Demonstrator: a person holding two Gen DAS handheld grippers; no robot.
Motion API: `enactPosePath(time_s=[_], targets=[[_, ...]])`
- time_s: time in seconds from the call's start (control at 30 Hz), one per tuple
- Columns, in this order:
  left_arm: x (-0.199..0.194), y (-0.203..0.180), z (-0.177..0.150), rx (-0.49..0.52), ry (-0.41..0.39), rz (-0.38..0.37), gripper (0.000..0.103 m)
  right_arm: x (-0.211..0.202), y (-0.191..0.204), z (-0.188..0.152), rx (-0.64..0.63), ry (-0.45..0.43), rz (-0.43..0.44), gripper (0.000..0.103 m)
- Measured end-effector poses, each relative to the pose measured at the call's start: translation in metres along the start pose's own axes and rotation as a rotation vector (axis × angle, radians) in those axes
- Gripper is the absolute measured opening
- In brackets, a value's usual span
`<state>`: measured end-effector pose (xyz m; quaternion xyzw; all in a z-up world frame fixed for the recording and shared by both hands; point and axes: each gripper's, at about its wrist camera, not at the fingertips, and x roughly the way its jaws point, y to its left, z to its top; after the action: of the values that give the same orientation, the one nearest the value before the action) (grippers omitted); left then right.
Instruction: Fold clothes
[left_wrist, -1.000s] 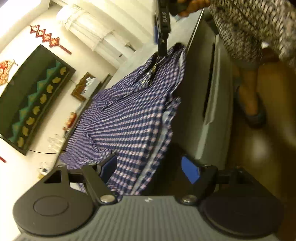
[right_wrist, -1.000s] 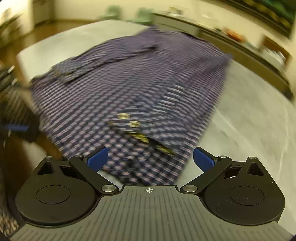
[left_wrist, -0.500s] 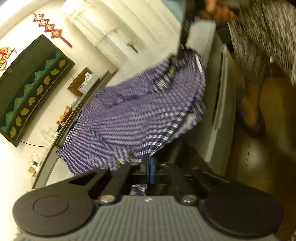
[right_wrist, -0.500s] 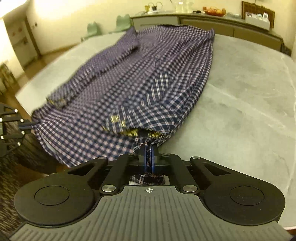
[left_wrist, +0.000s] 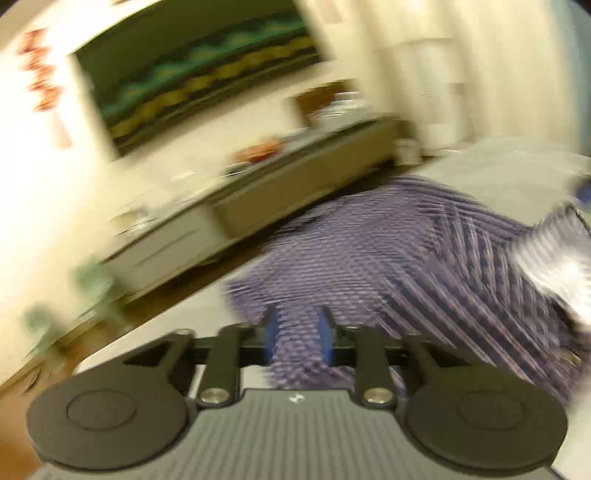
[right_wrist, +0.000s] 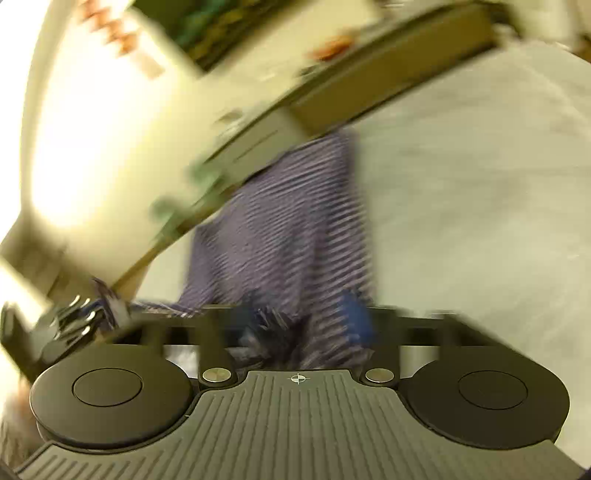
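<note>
Both tools, left tool (left_wrist: 295, 338) and right tool (right_wrist: 301, 325), are opening around shirt (left_wrist: 406, 266) hem after pinching it shut, releasing the fold onto the bench (right_wrist: 480, 184), frame centre.

Purple check shirt (left_wrist: 388, 266) rumpled, spread on tabletop.

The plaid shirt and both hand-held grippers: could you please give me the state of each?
Plaid shirt: rumpled, partly folded over, lying on the grey table.
Left hand-held gripper: jaws opening, shirt cloth between them.
Right hand-held gripper: jaws opening, shirt cloth between them.
</note>
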<state>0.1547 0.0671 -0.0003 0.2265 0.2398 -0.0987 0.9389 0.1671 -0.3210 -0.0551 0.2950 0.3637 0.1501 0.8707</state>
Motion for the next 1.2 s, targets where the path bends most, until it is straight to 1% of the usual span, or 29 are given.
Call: enactPosePath(time_s=[0.03,0.1,0.13,0.17,0.2,0.27,0.3,0.33,0.37,0.43,0.57,0.6,0.63,0.67,0.7,0.73,0.77,0.8,0.83,0.87,0.9,0.93,0.97,1.0,1.03,1.07,1.13,1.2], targets=[[-0.001,0.004,-0.003,-0.040,-0.003,0.012,0.038,0.004,-0.009,0.003,0.047,0.005,-0.057,0.071],[-0.016,0.011,-0.018,-0.073,-0.020,0.004,0.043,0.006,-0.004,0.004,0.006,0.048,-0.044,0.071],[-0.027,0.013,-0.031,-0.072,-0.023,-0.001,0.050,0.007,-0.001,0.005,-0.017,0.070,-0.036,0.071],[-0.035,0.014,-0.042,-0.073,-0.017,-0.009,0.054,0.004,0.009,0.002,-0.092,0.085,-0.016,0.073],[-0.040,0.013,-0.054,-0.089,0.009,-0.025,0.054,0.003,0.019,-0.004,-0.188,0.099,-0.013,0.075],[-0.051,0.012,-0.077,-0.121,0.062,-0.057,0.054,0.001,0.038,-0.016,-0.381,0.125,-0.009,0.088],[-0.053,0.011,-0.083,-0.143,0.101,-0.070,0.055,0.004,0.046,-0.025,-0.484,0.133,-0.038,0.089],[-0.049,0.010,-0.088,-0.152,0.139,-0.084,0.055,0.007,0.050,-0.032,-0.557,0.142,-0.074,0.089],[-0.046,0.007,-0.092,-0.142,0.157,-0.085,0.057,0.013,0.053,-0.038,-0.620,0.159,-0.111,0.089],[-0.040,0.001,-0.098,-0.125,0.189,-0.084,0.061,0.024,0.057,-0.045,-0.660,0.179,-0.135,0.088],[-0.017,0.006,-0.094,-0.164,0.240,-0.097,0.063,0.047,0.064,-0.038,-0.618,0.173,-0.136,0.087],[-0.013,0.007,-0.094,-0.172,0.250,-0.096,0.061,0.054,0.065,-0.038,-0.610,0.183,-0.139,0.083],[-0.009,0.006,-0.093,-0.161,0.249,-0.081,0.045,0.063,0.063,-0.037,-0.599,0.200,-0.153,0.065],[-0.006,0.005,-0.092,-0.151,0.252,-0.062,0.026,0.069,0.061,-0.032,-0.574,0.197,-0.188,0.044],[-0.005,0.004,-0.093,-0.151,0.260,-0.043,0.022,0.075,0.059,-0.027,-0.548,0.192,-0.224,0.038],[-0.004,0.007,-0.095,-0.164,0.271,-0.032,0.021,0.081,0.057,-0.022,-0.522,0.188,-0.259,0.037],[-0.002,0.010,-0.096,-0.177,0.281,-0.022,0.021,0.083,0.056,-0.018,-0.519,0.166,-0.328,0.039],[-0.001,0.012,-0.097,-0.178,0.284,-0.021,0.021,0.082,0.056,-0.016,-0.540,0.150,-0.366,0.039],[-0.003,0.013,-0.096,-0.173,0.281,-0.019,0.022,0.082,0.057,-0.015,-0.563,0.136,-0.401,0.039],[-0.007,0.015,-0.095,-0.171,0.273,-0.016,0.022,0.082,0.059,-0.015,-0.582,0.139,-0.409,0.039],[-0.010,0.017,-0.092,-0.174,0.261,-0.014,0.022,0.081,0.063,-0.016,-0.603,0.133,-0.407,0.040],[-0.016,0.019,-0.090,-0.176,0.238,-0.011,0.026,0.074,0.074,-0.019,-0.647,0.112,-0.375,0.040],[-0.022,0.021,-0.087,-0.179,0.215,-0.007,0.036,0.066,0.085,-0.022,-0.692,0.090,-0.340,0.041],[-0.026,0.021,-0.084,-0.174,0.192,-0.008,0.041,0.059,0.097,-0.027,-0.743,0.077,-0.271,0.046],[-0.031,0.021,-0.082,-0.169,0.169,-0.008,0.047,0.053,0.110,-0.033,-0.794,0.065,-0.198,0.055],[-0.031,0.020,-0.078,-0.160,0.153,-0.017,0.047,0.049,0.121,-0.042,-0.849,0.060,-0.124,0.063],[-0.028,0.014,-0.070,-0.136,0.119,-0.032,0.047,0.051,0.138,-0.056,-0.929,0.081,-0.021,0.070],[-0.022,0.005,-0.061,-0.104,0.085,-0.042,0.047,0.062,0.150,-0.064,-0.977,0.126,0.029,0.073]])
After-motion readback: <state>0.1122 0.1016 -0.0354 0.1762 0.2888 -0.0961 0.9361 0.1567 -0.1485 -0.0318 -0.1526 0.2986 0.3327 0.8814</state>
